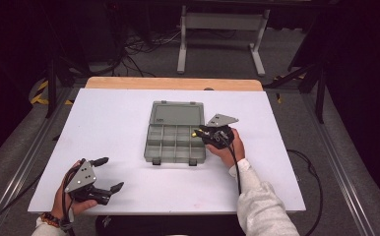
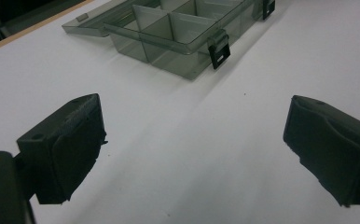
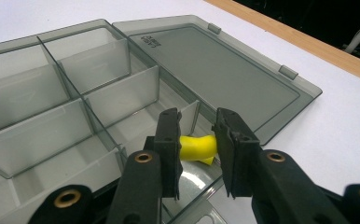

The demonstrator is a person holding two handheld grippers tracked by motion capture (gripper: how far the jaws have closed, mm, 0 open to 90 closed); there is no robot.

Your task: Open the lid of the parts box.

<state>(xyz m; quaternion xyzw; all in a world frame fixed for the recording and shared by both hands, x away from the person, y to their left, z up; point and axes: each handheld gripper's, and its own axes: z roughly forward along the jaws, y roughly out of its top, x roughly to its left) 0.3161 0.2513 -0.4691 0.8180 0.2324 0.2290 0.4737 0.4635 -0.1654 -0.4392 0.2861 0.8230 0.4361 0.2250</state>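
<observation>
left gripper [image 1: 110, 173]: nearest us at the lower left of the high view, we see it held in a hand [image 1: 72, 199] over the white table [image 1: 104, 123]; its jaws stand wide apart with nothing between them, and in the left gripper view its two black pads [image 2: 66, 147] frame bare table.
right gripper [image 1: 198, 132]: we find it just right of centre in the high view, held in the other hand [image 1: 230, 150], a white sleeve [image 1: 262, 209] trailing to the bottom edge; its jaws are clamped on a small yellow piece.
yellow piece [image 3: 197, 147]: in the right gripper view we see it pinched between the jaws at lower centre, above the compartment at the box's corner nearest the lid; we cannot tell whether it touches the floor of the box.
compartment box [image 1: 173, 142]: smoky clear plastic at the centre of the high view, dividers upright, two dark latches on its near edge.
lid [image 1: 176, 113]: we see it laid open flat on the table on the far side of the box.
</observation>
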